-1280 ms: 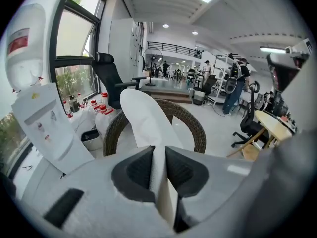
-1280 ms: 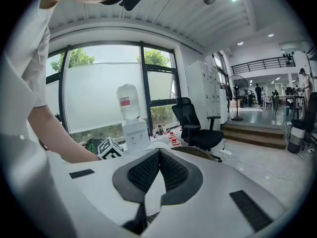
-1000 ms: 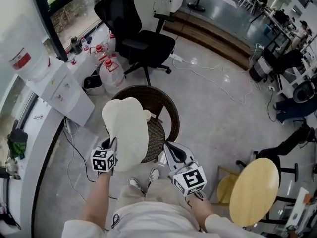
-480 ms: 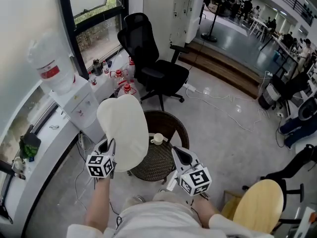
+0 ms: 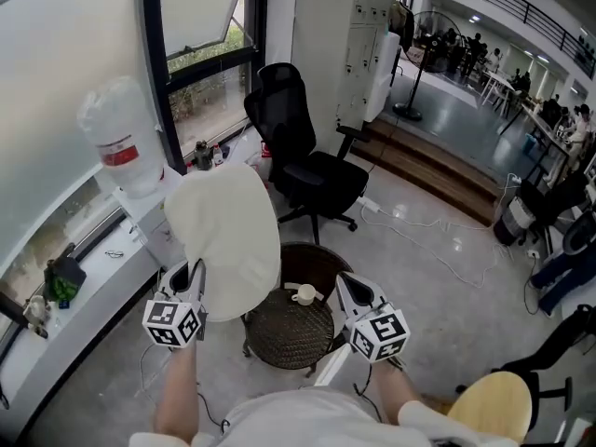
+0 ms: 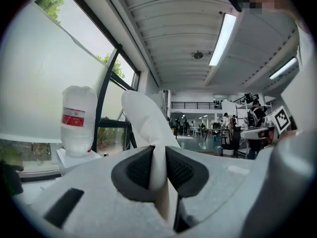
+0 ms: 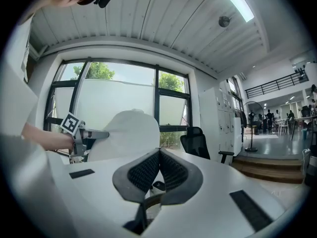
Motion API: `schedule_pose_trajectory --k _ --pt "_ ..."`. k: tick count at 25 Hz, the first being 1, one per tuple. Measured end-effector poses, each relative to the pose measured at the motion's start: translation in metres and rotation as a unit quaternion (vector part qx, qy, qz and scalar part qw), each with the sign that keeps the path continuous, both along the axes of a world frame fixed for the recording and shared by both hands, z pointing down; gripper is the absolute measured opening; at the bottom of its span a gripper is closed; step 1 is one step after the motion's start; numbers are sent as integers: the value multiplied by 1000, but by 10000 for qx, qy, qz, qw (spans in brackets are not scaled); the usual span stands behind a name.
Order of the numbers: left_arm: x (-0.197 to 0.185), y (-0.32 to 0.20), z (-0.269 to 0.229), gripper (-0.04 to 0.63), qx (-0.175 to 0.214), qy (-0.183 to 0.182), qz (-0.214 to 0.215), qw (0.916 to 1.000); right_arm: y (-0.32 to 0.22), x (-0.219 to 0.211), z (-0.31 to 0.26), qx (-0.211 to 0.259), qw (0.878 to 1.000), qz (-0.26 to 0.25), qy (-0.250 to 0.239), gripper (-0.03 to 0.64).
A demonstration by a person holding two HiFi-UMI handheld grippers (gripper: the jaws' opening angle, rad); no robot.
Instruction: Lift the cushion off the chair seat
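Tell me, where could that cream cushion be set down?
For the cushion, the woven seat of the wicker chair is bare apart from the white cup at its far edge. Open floor lies between that chair and the round wooden stool. Crowded: the window side, with water dispenser bottle and black office chair.

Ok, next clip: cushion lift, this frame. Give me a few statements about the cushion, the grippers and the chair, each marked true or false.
1. The left gripper is shut on the cushion. True.
2. A white cup sits on the seat of the wicker chair. True.
3. The cushion lies flat on the wicker chair's seat. False: it is held upright in the air, clear of the seat.
4. The right gripper also grips the cushion. False: its jaws are together with nothing between them, and the cushion is off to its left.
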State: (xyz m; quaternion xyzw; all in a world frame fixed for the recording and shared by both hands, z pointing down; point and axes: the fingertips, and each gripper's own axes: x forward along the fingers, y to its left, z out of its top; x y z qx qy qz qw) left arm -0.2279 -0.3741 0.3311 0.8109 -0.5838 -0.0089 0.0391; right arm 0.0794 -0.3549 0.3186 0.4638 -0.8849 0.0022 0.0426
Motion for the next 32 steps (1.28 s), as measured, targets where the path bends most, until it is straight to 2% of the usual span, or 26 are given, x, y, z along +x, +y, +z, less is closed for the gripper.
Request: schedule_pose_trajectory --k 6,16,22,27,32 --pt "-27 20 -52 48 640 -6 -286 9975 -22 0 -26 191 9997 -22 -146 2" --pt "-70 83 -84 49 1096 3 -965 9893 -28 16 -48 458 9986 97 -235 2" --pt "-84 111 -97 51 1392 254 -1396 9800 -27 36 -44 213 9964 324 -748 2" --pt "-91 133 -97 51 1346 122 -1508 9793 -20 44 -40 125 9958 475 -778 2" --pt "-120 169 -98 51 1329 54 -1789 9748 -17 60 -41 111 9955 683 -648 2"
